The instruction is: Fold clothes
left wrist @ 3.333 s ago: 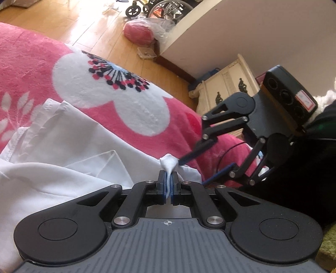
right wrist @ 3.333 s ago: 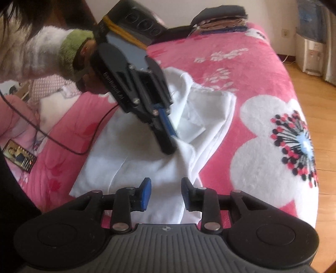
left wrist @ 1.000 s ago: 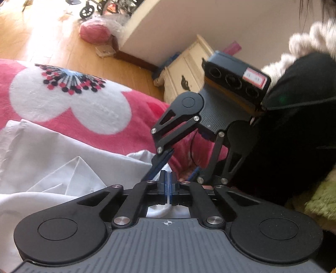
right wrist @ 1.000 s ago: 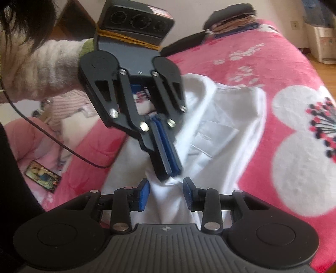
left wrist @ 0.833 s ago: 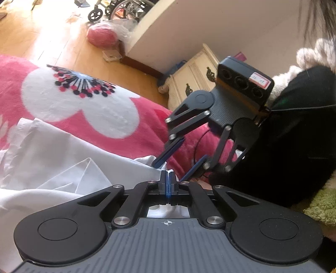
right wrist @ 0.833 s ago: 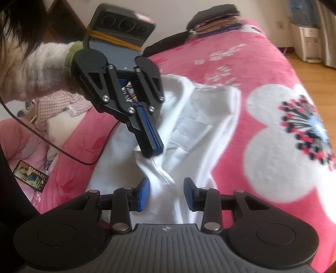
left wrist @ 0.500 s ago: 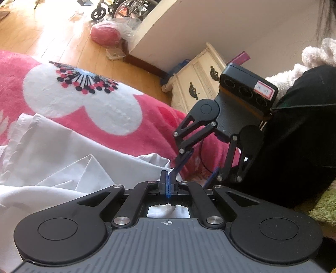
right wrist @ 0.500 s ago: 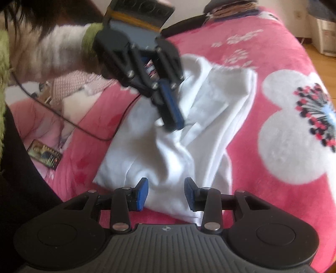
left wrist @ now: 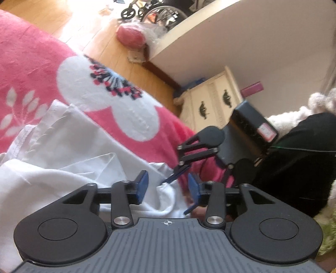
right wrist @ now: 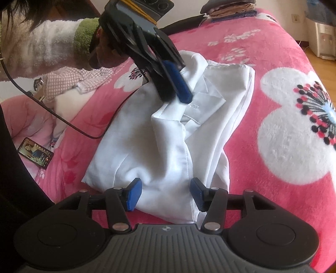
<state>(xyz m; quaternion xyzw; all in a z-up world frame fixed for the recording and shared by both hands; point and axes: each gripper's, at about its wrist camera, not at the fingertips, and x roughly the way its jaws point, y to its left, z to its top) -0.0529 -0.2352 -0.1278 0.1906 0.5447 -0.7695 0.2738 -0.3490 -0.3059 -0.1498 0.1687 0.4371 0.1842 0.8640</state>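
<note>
White shirt (right wrist: 168, 142) lies bunched on the bed, part folded, with its near hem running in between the fingers of the right gripper (right wrist: 164, 194); those fingers are spreading apart at this moment, the blue pads (right wrist: 134, 194) standing clear of the cloth on either side, so nothing is pinched; the left gripper (left wrist: 167, 187) is likewise opening, its fingers (left wrist: 142, 185) parted with a small peak of the shirt (left wrist: 63, 168) rising loose between them and pressed by neither pad; in the right wrist view the left gripper (right wrist: 178, 90) points down at the shirt's upper fold, its blue pad tips just at the raised collar-like edge, and whether they touch it cannot be told; a fuzzy white sleeve with a green cuff (right wrist: 84, 40) leads back from that tool; outward from the shirt spreads the pink bedspread (right wrist: 283, 63) with large white flowers; a black cable (right wrist: 69, 124) curves across it to the left, near a phone (right wrist: 35, 152) lying face up; a stack of folded clothes (right wrist: 229, 8) sits at the far end of the bed; in the left wrist view a cream cabinet (left wrist: 212, 105) stands beyond the bed on the wooden floor (left wrist: 100, 37).
</note>
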